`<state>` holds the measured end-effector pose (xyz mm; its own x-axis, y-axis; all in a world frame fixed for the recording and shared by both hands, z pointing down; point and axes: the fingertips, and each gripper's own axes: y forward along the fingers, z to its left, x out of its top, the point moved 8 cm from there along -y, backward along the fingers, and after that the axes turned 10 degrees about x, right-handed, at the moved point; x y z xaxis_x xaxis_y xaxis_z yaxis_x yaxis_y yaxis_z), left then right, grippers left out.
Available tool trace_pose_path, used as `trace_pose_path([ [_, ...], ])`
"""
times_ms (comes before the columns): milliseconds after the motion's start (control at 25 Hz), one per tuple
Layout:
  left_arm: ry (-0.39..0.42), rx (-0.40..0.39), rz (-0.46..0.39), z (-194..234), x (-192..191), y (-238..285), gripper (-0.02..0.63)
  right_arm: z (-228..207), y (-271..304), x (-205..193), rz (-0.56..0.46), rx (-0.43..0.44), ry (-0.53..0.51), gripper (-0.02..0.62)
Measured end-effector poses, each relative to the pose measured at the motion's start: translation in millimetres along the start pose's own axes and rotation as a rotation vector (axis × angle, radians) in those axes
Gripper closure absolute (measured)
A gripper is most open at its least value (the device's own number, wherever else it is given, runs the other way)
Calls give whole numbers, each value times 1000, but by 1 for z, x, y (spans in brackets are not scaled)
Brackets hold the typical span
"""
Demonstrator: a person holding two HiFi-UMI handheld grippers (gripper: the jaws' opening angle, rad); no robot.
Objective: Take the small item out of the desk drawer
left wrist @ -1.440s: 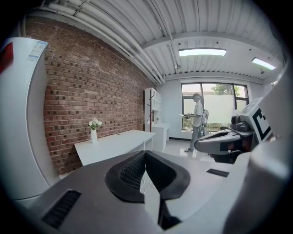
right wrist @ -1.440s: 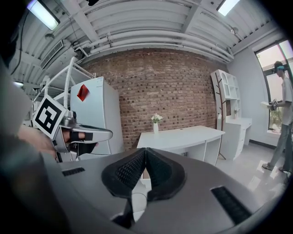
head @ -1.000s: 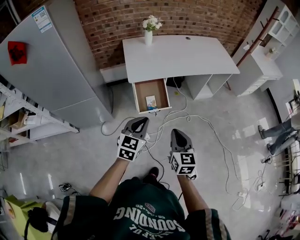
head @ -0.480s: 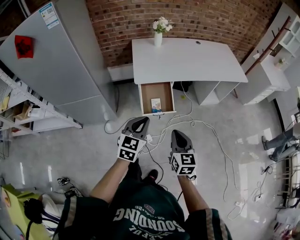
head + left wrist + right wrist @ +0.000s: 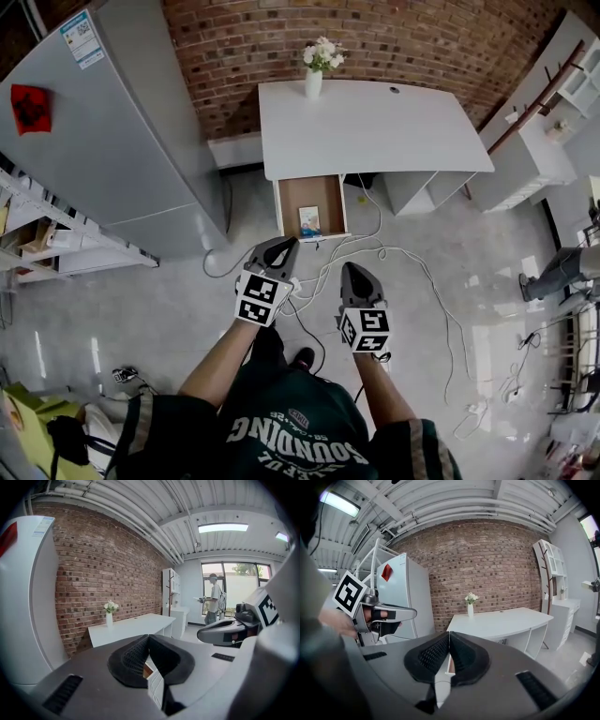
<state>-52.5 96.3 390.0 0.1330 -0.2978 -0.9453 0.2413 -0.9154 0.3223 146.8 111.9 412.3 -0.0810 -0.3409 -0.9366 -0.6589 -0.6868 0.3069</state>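
Observation:
The white desk (image 5: 375, 127) stands against the brick wall with its drawer (image 5: 305, 192) pulled open toward me. A small item (image 5: 310, 223) with a light, printed face lies at the drawer's front end. My left gripper (image 5: 279, 247) is shut and empty, a short way in front of the drawer. My right gripper (image 5: 354, 271) is also shut and empty, to the right and a little further back. In the left gripper view the jaws (image 5: 149, 637) meet with nothing between them, and the right gripper (image 5: 225, 632) shows beside them. The right gripper view shows its jaws (image 5: 449, 634) closed, aimed at the desk (image 5: 497, 620).
A tall grey refrigerator (image 5: 122, 122) stands left of the desk. A vase of flowers (image 5: 316, 70) sits on the desktop. White cables (image 5: 394, 253) trail over the floor right of the drawer. A white shelf unit (image 5: 525, 159) is at the right, a rack (image 5: 47, 244) at the left.
Both grippers have edged forward toward the desk, so the open drawer sits slightly nearer to them in the head view. Both stay shut and empty.

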Motion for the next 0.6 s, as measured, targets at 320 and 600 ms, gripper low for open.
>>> trace_pose_path([
  [320, 0, -64, -1, 46, 9, 49, 589, -4, 55, 22, 0, -62, 7, 571],
  [600, -8, -123, 4, 84, 6, 85, 589, -3, 101, 34, 10, -117, 10, 571],
])
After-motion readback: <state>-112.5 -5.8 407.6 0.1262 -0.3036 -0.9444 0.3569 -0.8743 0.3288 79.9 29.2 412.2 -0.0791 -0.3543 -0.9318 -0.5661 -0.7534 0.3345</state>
